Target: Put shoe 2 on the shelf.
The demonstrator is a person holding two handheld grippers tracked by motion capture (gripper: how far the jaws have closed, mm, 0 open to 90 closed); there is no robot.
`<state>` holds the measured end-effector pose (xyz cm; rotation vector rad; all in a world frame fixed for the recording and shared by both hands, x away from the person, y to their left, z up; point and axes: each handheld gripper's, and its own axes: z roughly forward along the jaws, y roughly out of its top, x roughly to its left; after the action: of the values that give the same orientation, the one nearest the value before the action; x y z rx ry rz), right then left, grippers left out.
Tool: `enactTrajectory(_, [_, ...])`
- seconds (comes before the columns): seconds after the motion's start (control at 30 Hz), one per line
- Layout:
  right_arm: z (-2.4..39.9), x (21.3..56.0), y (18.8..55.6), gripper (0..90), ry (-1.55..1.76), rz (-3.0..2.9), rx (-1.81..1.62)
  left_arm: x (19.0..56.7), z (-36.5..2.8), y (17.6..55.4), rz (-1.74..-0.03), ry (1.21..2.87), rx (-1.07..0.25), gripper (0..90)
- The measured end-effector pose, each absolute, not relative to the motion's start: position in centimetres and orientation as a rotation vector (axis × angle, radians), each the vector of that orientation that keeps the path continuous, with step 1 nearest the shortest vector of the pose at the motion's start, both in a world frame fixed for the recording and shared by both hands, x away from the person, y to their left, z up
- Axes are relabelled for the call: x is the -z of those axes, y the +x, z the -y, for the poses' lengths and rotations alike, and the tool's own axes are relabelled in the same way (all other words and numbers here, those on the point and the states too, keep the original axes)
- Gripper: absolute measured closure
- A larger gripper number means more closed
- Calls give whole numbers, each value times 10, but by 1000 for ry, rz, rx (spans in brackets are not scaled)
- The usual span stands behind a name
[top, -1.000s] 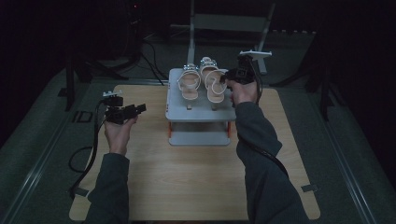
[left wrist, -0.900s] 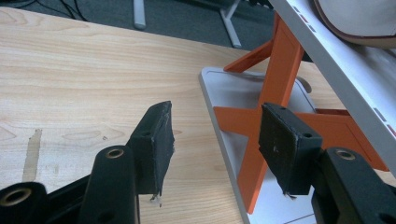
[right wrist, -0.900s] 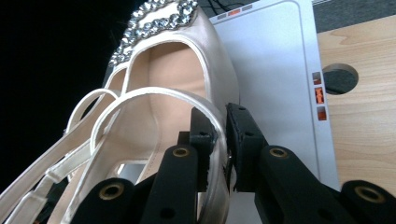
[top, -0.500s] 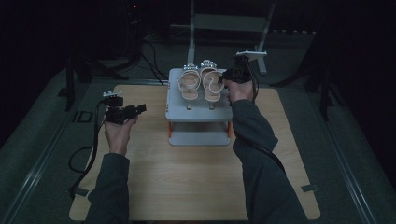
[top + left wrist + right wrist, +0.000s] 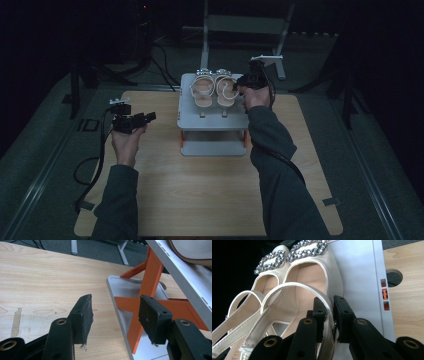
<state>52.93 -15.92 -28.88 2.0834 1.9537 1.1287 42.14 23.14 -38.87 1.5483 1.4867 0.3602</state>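
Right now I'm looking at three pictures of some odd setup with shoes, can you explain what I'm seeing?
A person sits at a wooden table, holding hand-operated tongs in each hand. One picture looks down from above; the other two come from cameras riding on the tongs. On the table stands a small grey rack with orange legs, carrying two cream sandals with sparkly buckles. The right tongs are shut on the strap of the nearer sandal. The left tongs are open, holding nothing, beside the rack.
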Motion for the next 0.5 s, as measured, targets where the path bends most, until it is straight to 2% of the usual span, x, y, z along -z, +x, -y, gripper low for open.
enactTrajectory(0.07, [160,289,529,761,2075,-1965,-1140,389,-231,421,-1486,1548,-360,454])
enactTrajectory(0.13, [162,290,529,631,2052,-1967,-1193,389,-230,421,-1485,1548,-360,454])
enactTrajectory(0.3, [164,286,524,471,1975,-1985,-1227,389,-231,421,-1488,1549,-362,454])
enactTrajectory(0.5, [169,278,517,385,1906,-1966,-1283,391,-230,421,-1491,1552,-362,453])
